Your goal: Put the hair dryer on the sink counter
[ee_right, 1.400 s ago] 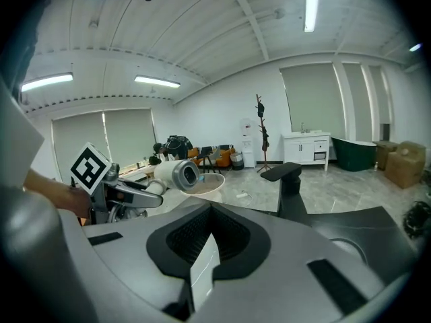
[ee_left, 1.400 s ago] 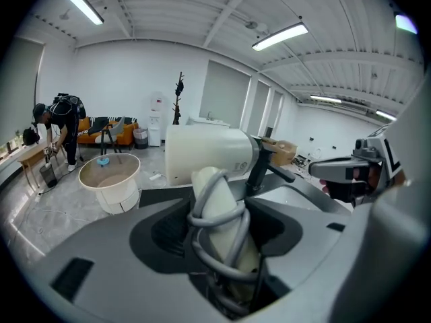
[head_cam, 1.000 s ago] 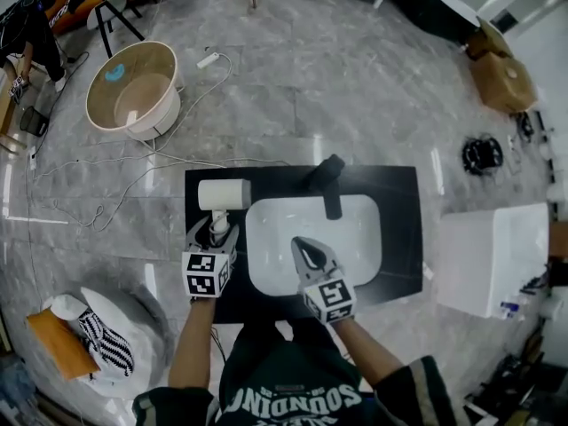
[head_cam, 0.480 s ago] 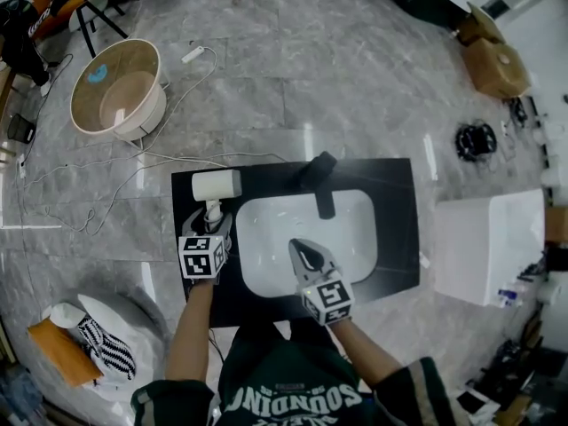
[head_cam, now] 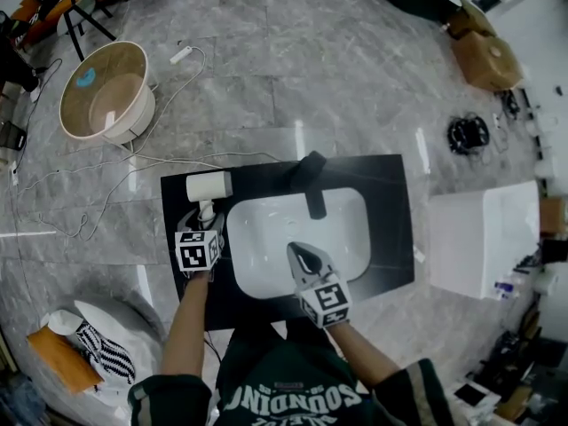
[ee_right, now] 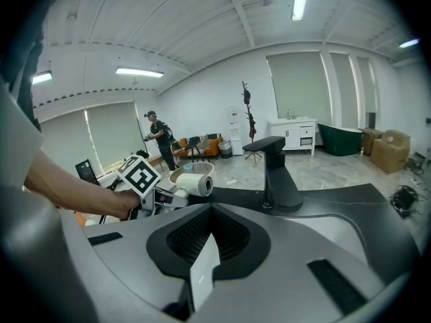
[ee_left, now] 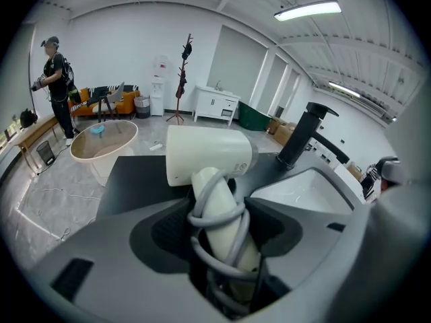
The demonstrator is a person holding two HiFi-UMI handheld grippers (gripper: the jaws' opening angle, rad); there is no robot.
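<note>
The white hair dryer point(head_cam: 209, 187) is at the back left corner of the black sink counter point(head_cam: 395, 229), its barrel lying crosswise and its handle pointing toward me. My left gripper point(head_cam: 205, 219) is shut on that handle. In the left gripper view, the handle point(ee_left: 222, 214), wrapped in its grey cord, sits between the jaws of the left gripper point(ee_left: 219, 204). Whether the dryer rests on the counter I cannot tell. My right gripper point(head_cam: 299, 246) hovers shut and empty over the front of the white basin point(head_cam: 266, 247). The right gripper point(ee_right: 210, 207) faces the black faucet point(ee_right: 276, 170).
The black faucet point(head_cam: 311, 181) stands behind the basin. On the floor are a round beige tub point(head_cam: 99, 91), loose white cables point(head_cam: 133, 161), a white cabinet point(head_cam: 488, 242) at right and cardboard boxes point(head_cam: 484, 56). A person point(ee_left: 55, 79) stands far off.
The head view has shifted, so the counter sits further left and higher in the picture. The left gripper still holds the dryer at the back left corner. The right gripper has hardly moved.
</note>
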